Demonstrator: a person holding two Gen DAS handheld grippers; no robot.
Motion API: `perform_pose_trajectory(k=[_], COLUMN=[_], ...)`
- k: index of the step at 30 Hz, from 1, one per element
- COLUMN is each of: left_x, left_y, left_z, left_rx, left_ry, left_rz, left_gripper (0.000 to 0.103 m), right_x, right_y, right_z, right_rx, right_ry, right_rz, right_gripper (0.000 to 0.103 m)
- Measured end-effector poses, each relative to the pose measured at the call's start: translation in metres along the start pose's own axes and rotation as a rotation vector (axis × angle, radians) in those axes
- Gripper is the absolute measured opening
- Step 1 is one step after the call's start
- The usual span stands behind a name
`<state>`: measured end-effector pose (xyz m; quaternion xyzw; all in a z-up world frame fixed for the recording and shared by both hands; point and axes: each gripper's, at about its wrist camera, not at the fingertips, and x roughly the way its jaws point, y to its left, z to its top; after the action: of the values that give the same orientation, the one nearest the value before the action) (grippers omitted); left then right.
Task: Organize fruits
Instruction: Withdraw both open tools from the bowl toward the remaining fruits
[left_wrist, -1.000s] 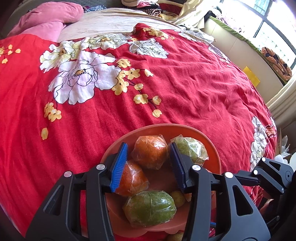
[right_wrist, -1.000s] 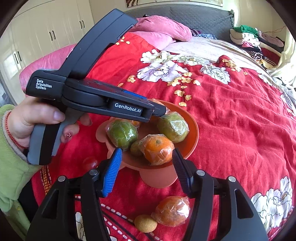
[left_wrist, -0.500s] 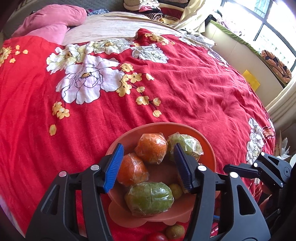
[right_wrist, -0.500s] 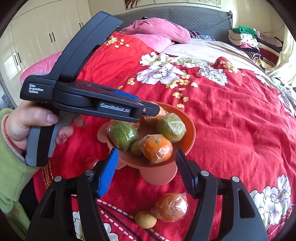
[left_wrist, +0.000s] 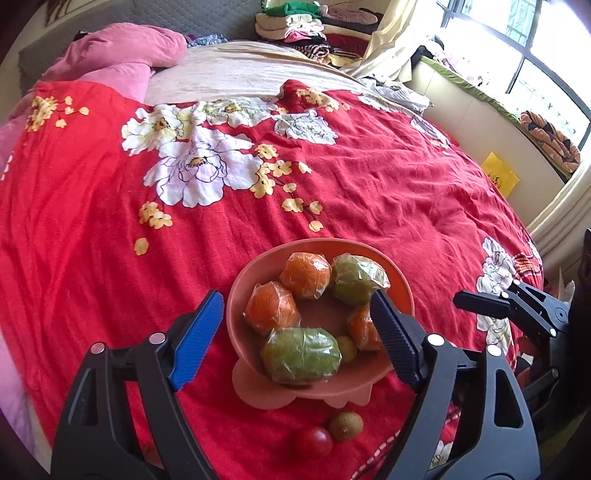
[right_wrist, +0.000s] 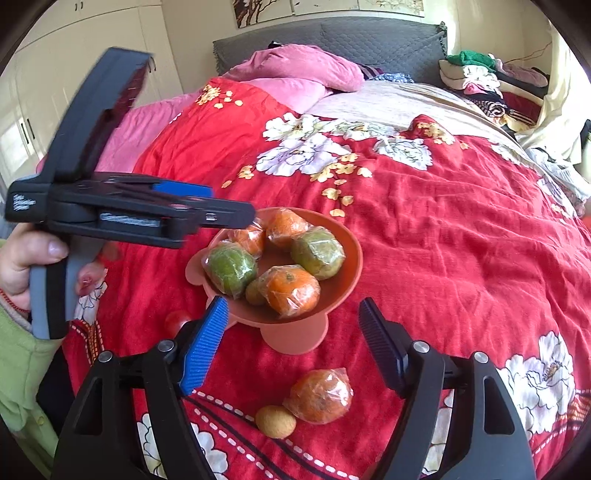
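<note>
1. In the right wrist view, at far left, a bare hand (right_wrist: 26, 258) grips the handle of the left gripper (right_wrist: 236, 218), which hangs above the bed beside the bowl; from this side its fingers overlap, so their spread cannot be read here.
2. The left wrist view settles it: the left gripper (left_wrist: 295, 328) has its fingers spread wide with nothing between them, the blue pad (left_wrist: 195, 339) over the red floral bedspread (left_wrist: 388, 192) and the dark pad (left_wrist: 395, 339) over the bowl's right side.
3. The orange bowl (right_wrist: 351, 258) stands on the bedspread on its lobed foot. It holds plastic-wrapped fruit: three orange ones (left_wrist: 271, 308), two green ones (left_wrist: 301, 354), and a small unwrapped green fruit (left_wrist: 347, 347) among them.
4. In front of the bowl's foot on the bedspread lie a small red fruit (left_wrist: 312, 443) and, touching it, a brown-green fruit (left_wrist: 345, 424).
5. The right gripper (right_wrist: 291, 350) is also open and empty, its fingers wide apart just short of the bowl.
6. Near its fingers lie a wrapped orange fruit (right_wrist: 319, 397) and a small tan fruit (right_wrist: 275, 421) touching it, both on the bedspread, outside the bowl.
7. At far right, folded clothes (right_wrist: 480, 81) are piled by the headboard.
</note>
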<state>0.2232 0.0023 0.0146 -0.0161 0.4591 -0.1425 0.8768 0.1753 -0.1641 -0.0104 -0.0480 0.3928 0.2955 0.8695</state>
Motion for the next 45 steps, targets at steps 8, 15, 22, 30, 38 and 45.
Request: perform_pose_trajectory(k=[8,15,22,30,38,45], left_x=[-0.027,-0.036,-0.044,-0.052,-0.053,-0.055], left_y=[-0.004,-0.002,0.001,0.001,-0.003,-0.005], left_z=[-0.010,-0.017,-0.023,-0.030,-0.041,-0.050], left_rx=[0.011,-0.007,-0.026,-0.030,-0.020,-0.021], left_ry=[-0.054,-0.071,-0.081,-0.091,-0.082,-0.079], left_rz=[0.036,0.053,0.067,0.073,0.076,0.077], left_gripper=[0.091,0.093,0.093,0.093,0.093,0.093], right_x=[-0.014,-0.026,-0.038,-0.047,-0.050,-0.051], right_y=[-0.009,-0.015,-0.019,-0.019,-0.015,-0.009], right_z=[-0.002,-0.004,-0.003,-0.006,-0.013,-0.019], right_rx=[0.030,0.053,0.074,0.086,0.085,0.082], right_ry=[-0.018,-0.039,-0.060,-0.072,-0.062,-0.053], right_rz=[-0.019,-0.032,-0.054,-0.065,-0.063,-0.055], right_gripper=[0.079,0.084,0.089,0.093,0.093,0.093])
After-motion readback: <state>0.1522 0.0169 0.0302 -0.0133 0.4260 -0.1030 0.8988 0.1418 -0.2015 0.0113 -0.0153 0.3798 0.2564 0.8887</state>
